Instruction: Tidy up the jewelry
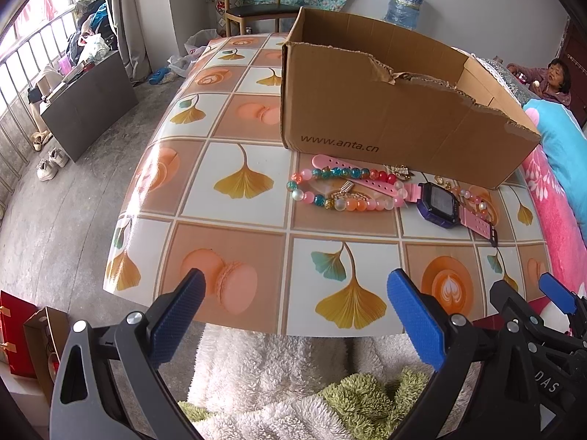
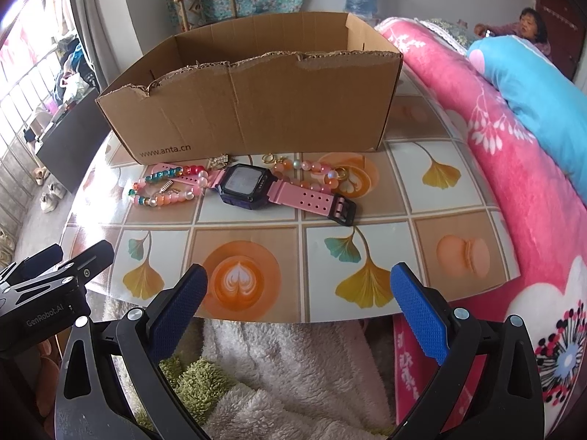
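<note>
While both of my grippers hang at the near edge of the table (image 1: 234, 117), I count one watch, two bead bracelets and one cardboard box.

My left gripper (image 1: 295, 304) has its jaws wide apart with nothing between them, and my right gripper (image 2: 299, 299) stands the same way, spread and holding nothing. Each carries two blue pads with a fine knurled texture on black plastic arms.

All the jewelry lies on the tabletop just in front of the box's near wall. The watch (image 2: 244, 185) has a squarish dark purple case with a grey screen facing up, a pink rubbery strap punched with holes, and a black buckle at one end. Its long axis runs across my view, left to right, with the buckle end pointing right and slightly toward me.

The left bracelet (image 2: 167, 185) is a loop of round glassy beads in pink, teal, red and milky white, with a small gold charm; it lies just left of the watch and crosses the strap's other half. The second bracelet (image 2: 315, 174), of peach and pale beads with gold rings, lies behind the buckle-side strap.

The box (image 2: 256, 110) is plain brown corrugated card, rectangular, open on top, its near rim torn ragged, with "www.anta.cn" printed low on the front. The table wears a glossy cover of square tiles printed with ginkgo leaves, macarons and latte cups.
</note>
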{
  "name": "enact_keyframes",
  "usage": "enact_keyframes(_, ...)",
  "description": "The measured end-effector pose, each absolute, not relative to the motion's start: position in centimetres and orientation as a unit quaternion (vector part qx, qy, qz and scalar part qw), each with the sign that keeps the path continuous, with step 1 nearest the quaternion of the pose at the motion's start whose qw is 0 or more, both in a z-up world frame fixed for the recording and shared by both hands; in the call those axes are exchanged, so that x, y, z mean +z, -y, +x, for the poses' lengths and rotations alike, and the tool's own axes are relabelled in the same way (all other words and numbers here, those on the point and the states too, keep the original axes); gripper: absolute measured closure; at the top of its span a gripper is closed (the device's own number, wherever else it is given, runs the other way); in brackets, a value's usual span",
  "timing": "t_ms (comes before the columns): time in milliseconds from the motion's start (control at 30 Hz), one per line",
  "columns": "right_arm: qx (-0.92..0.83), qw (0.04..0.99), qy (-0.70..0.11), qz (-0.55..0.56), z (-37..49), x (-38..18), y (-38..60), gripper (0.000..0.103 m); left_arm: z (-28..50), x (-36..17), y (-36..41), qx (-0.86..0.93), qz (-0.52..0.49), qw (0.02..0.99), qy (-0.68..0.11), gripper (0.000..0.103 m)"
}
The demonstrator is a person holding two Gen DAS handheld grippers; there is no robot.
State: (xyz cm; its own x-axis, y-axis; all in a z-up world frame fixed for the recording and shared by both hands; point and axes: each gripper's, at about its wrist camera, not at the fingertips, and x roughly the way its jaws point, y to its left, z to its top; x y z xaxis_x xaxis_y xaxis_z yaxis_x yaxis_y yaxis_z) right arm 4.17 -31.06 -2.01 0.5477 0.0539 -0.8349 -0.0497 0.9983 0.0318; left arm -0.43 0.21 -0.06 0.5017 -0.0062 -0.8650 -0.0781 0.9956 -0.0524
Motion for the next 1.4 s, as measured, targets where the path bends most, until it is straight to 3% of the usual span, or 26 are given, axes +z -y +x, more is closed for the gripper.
enact_keyframes(1400, 0.02, 0.878, -0.478, -0.015, 3.99, -1.92, 30.15, 0.007, -0.34, -0.59, -0.83, 0.008, -0.045, 0.864, -0.501, 0.006)
